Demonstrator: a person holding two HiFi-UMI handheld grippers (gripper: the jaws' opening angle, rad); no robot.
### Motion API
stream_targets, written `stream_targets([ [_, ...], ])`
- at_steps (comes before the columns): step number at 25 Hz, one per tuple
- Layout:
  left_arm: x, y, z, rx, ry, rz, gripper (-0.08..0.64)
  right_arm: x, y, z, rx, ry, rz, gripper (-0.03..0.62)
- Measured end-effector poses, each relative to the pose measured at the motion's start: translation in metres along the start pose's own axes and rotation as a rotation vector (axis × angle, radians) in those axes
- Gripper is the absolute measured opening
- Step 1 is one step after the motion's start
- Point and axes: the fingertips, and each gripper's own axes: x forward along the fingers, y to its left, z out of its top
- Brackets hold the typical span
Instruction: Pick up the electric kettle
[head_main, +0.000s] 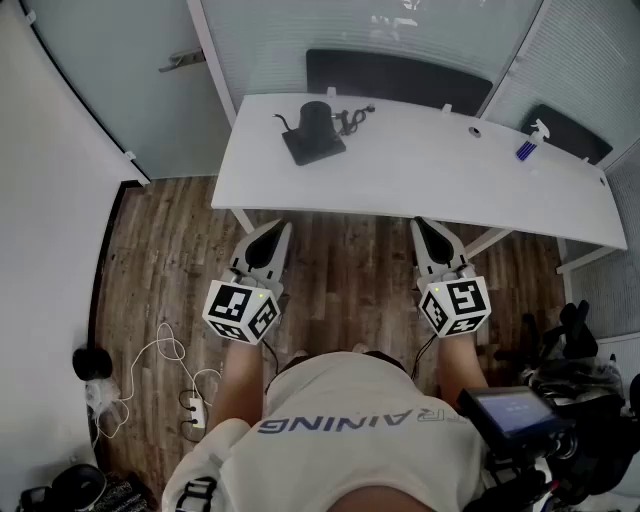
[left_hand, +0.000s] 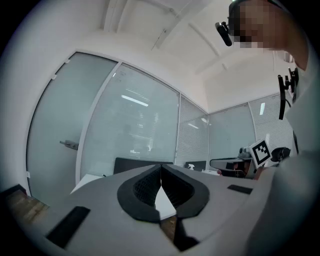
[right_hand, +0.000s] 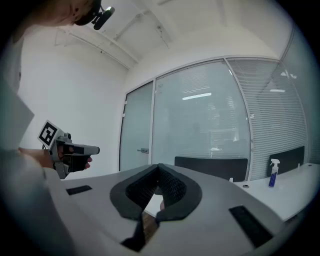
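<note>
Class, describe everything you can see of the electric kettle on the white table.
The electric kettle is small, black and looks matte, with a thin curved spout reaching toward the picture's left. It stands upright on a dark square base near the left end of the white table. A dark cord lies bunched beside it. Nothing grips it.

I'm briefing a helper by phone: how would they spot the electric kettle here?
Look at the long white table by the glass wall. Toward its left end stands the electric kettle, black with a thin spout, on a dark square base; the blue spray bottle stands far off at the right end.
</note>
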Motion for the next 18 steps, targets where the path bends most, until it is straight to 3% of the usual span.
stream_targets([
  [18,-0.0032,-0.0051,-0.0045,-0.007,0.01,0.001,0.018,-0.0061,0.0054,-0.0083,-0.049,0.003,-0.024,0.011],
])
